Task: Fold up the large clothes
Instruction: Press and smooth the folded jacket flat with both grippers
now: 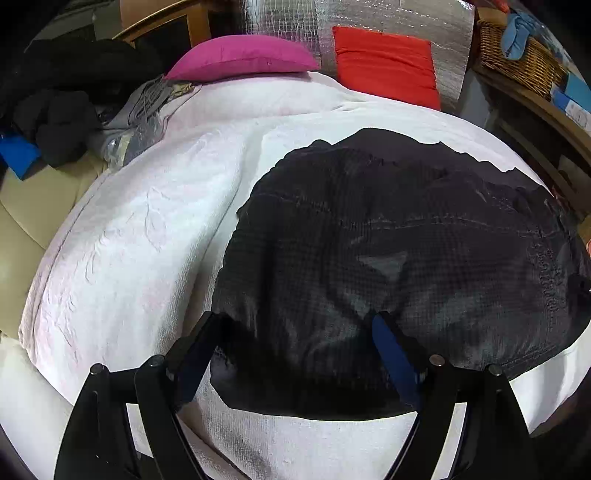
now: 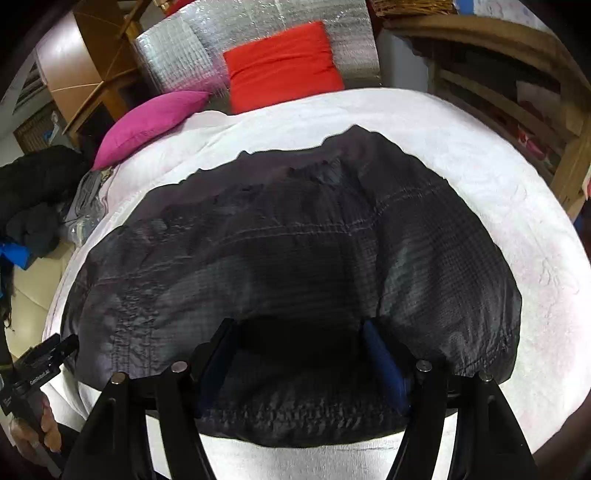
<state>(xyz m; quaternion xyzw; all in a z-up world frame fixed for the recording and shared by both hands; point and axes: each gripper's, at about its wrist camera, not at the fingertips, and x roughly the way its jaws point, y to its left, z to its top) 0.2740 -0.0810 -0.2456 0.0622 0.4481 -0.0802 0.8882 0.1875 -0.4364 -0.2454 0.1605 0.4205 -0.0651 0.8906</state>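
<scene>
- Left claw (image 1: 295, 328), seen from its own camera, stands with its jaws spread wide over the near left corner of the jacket (image 1: 399, 258); nothing is pinched between the fingers (image 1: 391, 354), and the cloth lies flat beneath them.
- From this side the jacket, dark and finely checked, lies spread on a white blanket (image 1: 140, 236), taking up the right half of it, with its near hem close to the blanket's near edge.
- Behind, a pink pillow (image 1: 243, 55) rests on the far edge of the blanket, and a red cushion (image 1: 388, 62) leans on a silver foil sheet (image 1: 369, 14).
- To the far left a heap of dark clothes (image 1: 62, 110) sits off the blanket; a wicker basket (image 1: 517, 59) stands at the far right.
- Right claw (image 2: 299, 336), in its own view, also holds its jaws apart, above the middle of the jacket's (image 2: 295, 229) near hem, pressing on no cloth that I can see.
- From here the jacket fills most of the blanket (image 2: 517, 206), its gathered hem just below the fingers (image 2: 380, 358).
- At the lower left a hand (image 2: 48, 424) holds the left claw's handle beside the jacket's left edge.
- Pink pillow (image 2: 147, 122) and red cushion (image 2: 280, 62) sit at the far end.
</scene>
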